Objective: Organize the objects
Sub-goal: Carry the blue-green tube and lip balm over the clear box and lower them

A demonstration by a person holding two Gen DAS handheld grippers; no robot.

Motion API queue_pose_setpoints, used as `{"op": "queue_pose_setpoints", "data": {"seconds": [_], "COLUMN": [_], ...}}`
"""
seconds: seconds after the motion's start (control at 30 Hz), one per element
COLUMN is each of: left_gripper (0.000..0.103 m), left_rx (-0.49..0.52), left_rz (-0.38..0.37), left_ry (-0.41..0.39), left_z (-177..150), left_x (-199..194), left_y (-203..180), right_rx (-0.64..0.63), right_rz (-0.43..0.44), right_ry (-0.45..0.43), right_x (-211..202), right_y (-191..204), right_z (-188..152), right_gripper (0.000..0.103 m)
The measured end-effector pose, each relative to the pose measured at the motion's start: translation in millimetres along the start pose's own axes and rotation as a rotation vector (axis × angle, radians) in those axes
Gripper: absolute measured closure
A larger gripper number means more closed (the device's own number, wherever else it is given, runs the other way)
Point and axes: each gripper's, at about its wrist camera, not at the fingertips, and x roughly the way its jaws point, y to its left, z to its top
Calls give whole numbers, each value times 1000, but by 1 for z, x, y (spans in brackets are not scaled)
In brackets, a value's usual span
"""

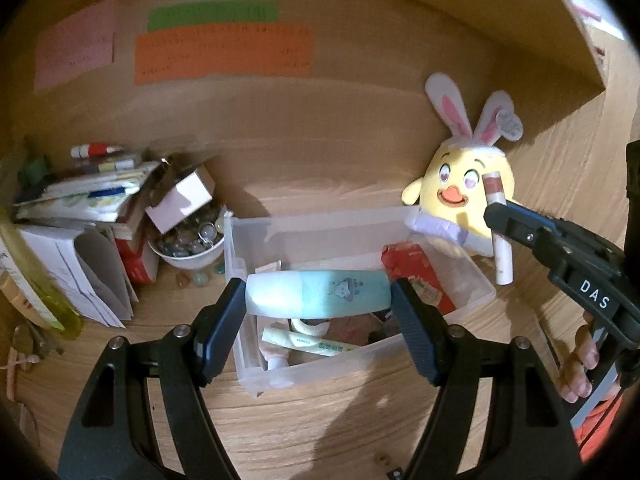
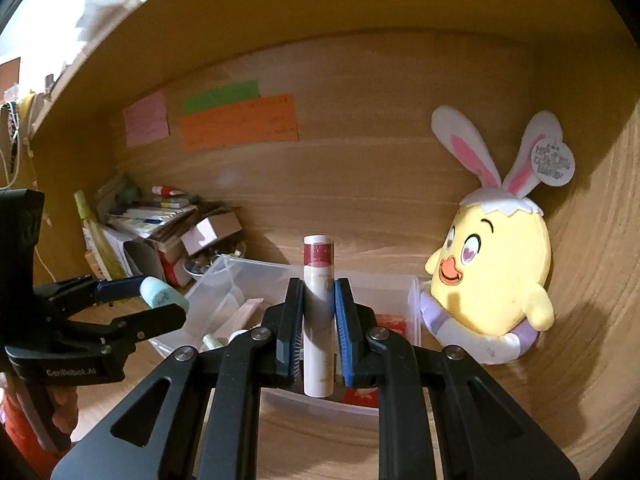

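Clutter crowds the wooden table's (image 1: pixel 320 420) left corner: stacked papers (image 1: pixel 92 196), a bowl of glass pebbles (image 1: pixel 192 240). A yellow plush chick (image 2: pixel 496 276) stands beside the clear plastic bin (image 1: pixel 320 224). The left tool (image 1: pixel 320 300) grips a smooth mint bottle (image 1: pixel 318 294) crosswise above the bin; the right tool (image 2: pixel 318 320) clenches a slim white tube (image 2: pixel 318 312), upright over it

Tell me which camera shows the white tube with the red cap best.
The right wrist view: the tube stands upright, centred, clamped in the right gripper. The left wrist view shows it small at the right edge, partly hidden by that gripper's fingers.
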Motion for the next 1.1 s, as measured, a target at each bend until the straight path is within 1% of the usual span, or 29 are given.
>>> {"op": "queue_pose_setpoints", "data": {"seconds": [0.1,0.27,0.37,0.63,1.1], "left_gripper": [30,30,30,30,30], "left_rx": [-4,1,5,10,15], "left_rz": [-4,-2,2,4,17], "left_ry": [28,61,75,123,138], "left_z": [-2,-5,-7,-12,-15], "left_x": [12,28,36,55,65], "left_y": [-1,-2,-2,-1,2], "right_rx": [7,7,15,17,-35], "right_rz": [-5,-75,-90,-94,-112], "right_ry": [19,61,89,157,240], "right_x": [10,31,43,66,95], "right_y": [-3,-8,-13,-15,-2], "right_z": [-3,-10,-13,-23,-37], "right_gripper": [89,89,89,89,89]}}
